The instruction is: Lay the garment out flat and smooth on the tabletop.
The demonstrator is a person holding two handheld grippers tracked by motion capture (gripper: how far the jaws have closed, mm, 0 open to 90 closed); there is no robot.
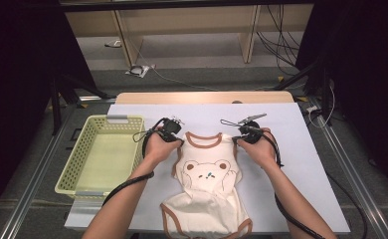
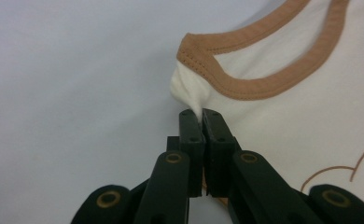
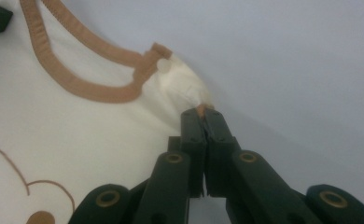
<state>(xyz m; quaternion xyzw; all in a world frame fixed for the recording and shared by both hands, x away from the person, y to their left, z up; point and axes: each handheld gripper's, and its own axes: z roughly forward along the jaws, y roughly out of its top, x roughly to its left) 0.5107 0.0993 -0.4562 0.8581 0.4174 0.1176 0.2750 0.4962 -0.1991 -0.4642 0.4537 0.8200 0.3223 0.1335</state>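
A cream baby bodysuit (image 1: 207, 184) with brown trim and a bear print lies flat on the white table sheet (image 1: 301, 149), neck toward the far side. My left gripper (image 1: 178, 141) is shut on the fabric of its left shoulder (image 2: 189, 91), the cloth pinched between the jaw tips (image 2: 201, 113). My right gripper (image 1: 236, 140) is shut on the right shoulder (image 3: 182, 81), beside a small snap button (image 3: 163, 66); its tips (image 3: 201, 111) clamp a puckered fold of cloth. Both hands rest on the sheet at the shoulders.
A pale yellow plastic basket (image 1: 72, 164) stands to the left of the sheet. A metal clip hanger (image 1: 244, 120) lies just beyond the right hand. The wooden table edge (image 1: 202, 97) runs along the back. Cables trail from both grippers toward the near edge.
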